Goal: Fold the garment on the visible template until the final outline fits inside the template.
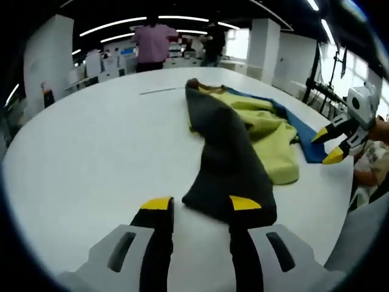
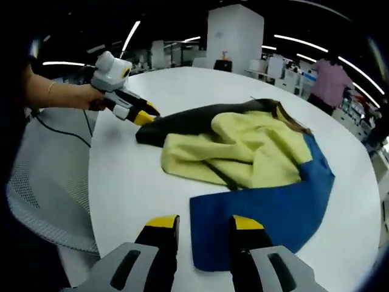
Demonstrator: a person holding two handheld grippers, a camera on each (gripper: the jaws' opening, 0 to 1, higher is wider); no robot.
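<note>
1. Lying crumpled on the white worktop, the garment (yellow, blue and dark grey panels) is bunched, not yet folded flat.
2. No template outline can be made out, so most of the task looks left to do.
3. Left hand-held gripper is parted at the grey edge, holding nothing.
4. Right hand-held gripper is parted over the blue edge, empty.
</note>
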